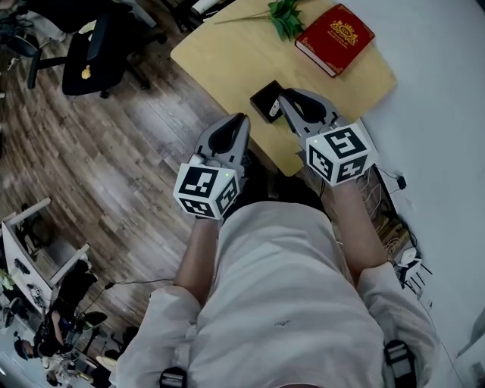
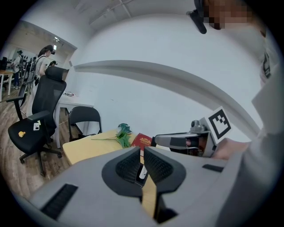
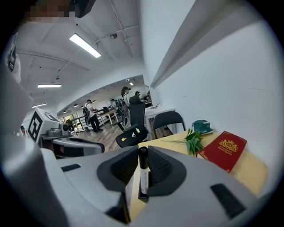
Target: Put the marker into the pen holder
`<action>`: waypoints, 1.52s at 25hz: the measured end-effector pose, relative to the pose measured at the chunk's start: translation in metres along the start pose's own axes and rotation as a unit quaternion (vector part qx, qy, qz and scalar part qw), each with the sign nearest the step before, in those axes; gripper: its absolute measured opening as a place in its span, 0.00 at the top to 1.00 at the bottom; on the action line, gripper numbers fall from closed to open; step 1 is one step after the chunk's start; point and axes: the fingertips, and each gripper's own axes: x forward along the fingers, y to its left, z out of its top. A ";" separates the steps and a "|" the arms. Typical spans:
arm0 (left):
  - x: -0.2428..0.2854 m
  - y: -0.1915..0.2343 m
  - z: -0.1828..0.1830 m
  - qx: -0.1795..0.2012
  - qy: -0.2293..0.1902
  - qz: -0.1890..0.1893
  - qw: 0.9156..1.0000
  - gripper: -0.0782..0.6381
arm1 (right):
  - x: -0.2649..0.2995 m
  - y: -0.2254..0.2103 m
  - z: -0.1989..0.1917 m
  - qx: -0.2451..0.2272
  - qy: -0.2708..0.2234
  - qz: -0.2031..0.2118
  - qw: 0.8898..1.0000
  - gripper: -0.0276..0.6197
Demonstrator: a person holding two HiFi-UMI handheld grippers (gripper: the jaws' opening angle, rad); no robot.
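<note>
The marker (image 3: 142, 177) has a white body and a black cap and stands upright between the jaws of my right gripper (image 3: 143, 150), which is shut on it. Its lower end meets the small black pen holder (image 3: 137, 195). In the head view the right gripper (image 1: 283, 100) hovers over the pen holder (image 1: 262, 98) near the front edge of the yellow table (image 1: 220, 61). My left gripper (image 1: 241, 121) hangs off the table's front edge, shut and empty. Through the left gripper (image 2: 142, 150) gap I glimpse the marker (image 2: 142, 171).
A red book (image 1: 334, 38) and a green plant sprig (image 1: 283, 15) lie at the table's far side by the white wall. A black office chair (image 1: 98, 49) stands on the wood floor to the left. Cables trail on the floor at the right.
</note>
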 end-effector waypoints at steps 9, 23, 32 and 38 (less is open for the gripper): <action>0.002 0.008 -0.005 -0.005 0.008 0.002 1.000 0.85 | 0.010 -0.004 -0.016 0.008 0.014 -0.005 1.000 0.86; 0.001 0.013 -0.011 -0.005 0.012 0.002 1.000 0.85 | 0.021 -0.006 -0.035 0.019 0.037 -0.007 0.999 0.86; 0.003 0.011 -0.014 -0.006 0.015 0.000 1.000 0.85 | 0.028 -0.012 -0.050 0.028 0.052 -0.012 0.998 0.86; 0.006 0.009 -0.017 -0.004 0.020 -0.003 1.000 0.85 | 0.033 -0.017 -0.063 0.031 0.066 -0.015 0.997 0.86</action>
